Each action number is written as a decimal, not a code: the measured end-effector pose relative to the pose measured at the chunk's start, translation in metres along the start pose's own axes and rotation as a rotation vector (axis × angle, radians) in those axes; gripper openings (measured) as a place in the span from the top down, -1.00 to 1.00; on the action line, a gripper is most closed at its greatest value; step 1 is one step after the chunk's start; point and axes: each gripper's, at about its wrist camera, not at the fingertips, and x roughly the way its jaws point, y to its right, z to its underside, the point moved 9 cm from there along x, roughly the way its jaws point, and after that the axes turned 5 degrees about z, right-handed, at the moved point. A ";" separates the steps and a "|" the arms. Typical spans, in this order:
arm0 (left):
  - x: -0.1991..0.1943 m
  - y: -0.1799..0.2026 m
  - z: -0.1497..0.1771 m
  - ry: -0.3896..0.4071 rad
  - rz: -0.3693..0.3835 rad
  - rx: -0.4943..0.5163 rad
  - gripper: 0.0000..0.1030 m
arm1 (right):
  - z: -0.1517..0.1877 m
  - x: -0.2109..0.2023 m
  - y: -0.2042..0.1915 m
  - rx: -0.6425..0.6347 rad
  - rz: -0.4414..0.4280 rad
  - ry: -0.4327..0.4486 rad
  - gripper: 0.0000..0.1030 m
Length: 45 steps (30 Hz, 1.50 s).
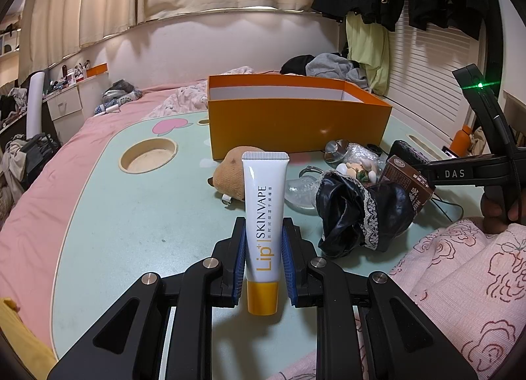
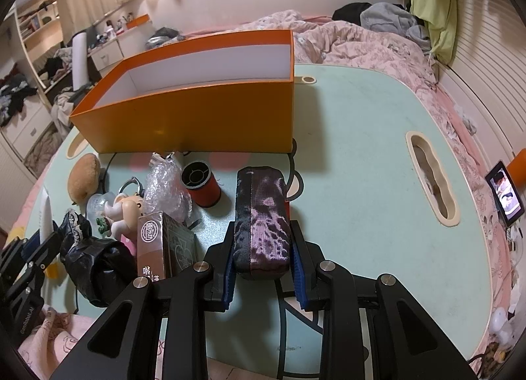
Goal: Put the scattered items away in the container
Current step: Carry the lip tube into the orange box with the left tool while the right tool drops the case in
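My left gripper [image 1: 263,255] is shut on a white lip-balm tube [image 1: 264,212] with an orange cap, held upright above the mint-green table [image 1: 131,215]. My right gripper [image 2: 263,261] is shut on a dark purple patterned pouch [image 2: 263,215], just above the table. The open orange box [image 1: 296,123] stands at the far side of the table; it also shows in the right wrist view [image 2: 197,116], and the part of its inside that shows looks empty. The right gripper's body appears at the right of the left wrist view [image 1: 460,172].
Scattered in front of the box: a brown plush [image 2: 83,176], a red thread spool [image 2: 202,186], bubble wrap [image 2: 164,186], a small figurine [image 2: 125,209], a brown carton [image 2: 157,245], a black lace-trimmed cloth [image 2: 95,265]. A phone [image 2: 504,199] stands at the right edge. Bedding surrounds the table.
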 end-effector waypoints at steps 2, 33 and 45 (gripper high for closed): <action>-0.001 0.000 0.000 0.001 0.000 0.000 0.59 | 0.000 0.000 0.000 0.000 -0.001 0.002 0.47; 0.056 -0.019 -0.160 0.117 0.151 -0.066 0.59 | -0.143 -0.035 -0.051 -0.077 0.039 0.280 0.48; 0.071 -0.014 -0.146 0.070 0.130 -0.055 0.58 | -0.138 -0.007 -0.057 -0.116 0.061 0.243 0.47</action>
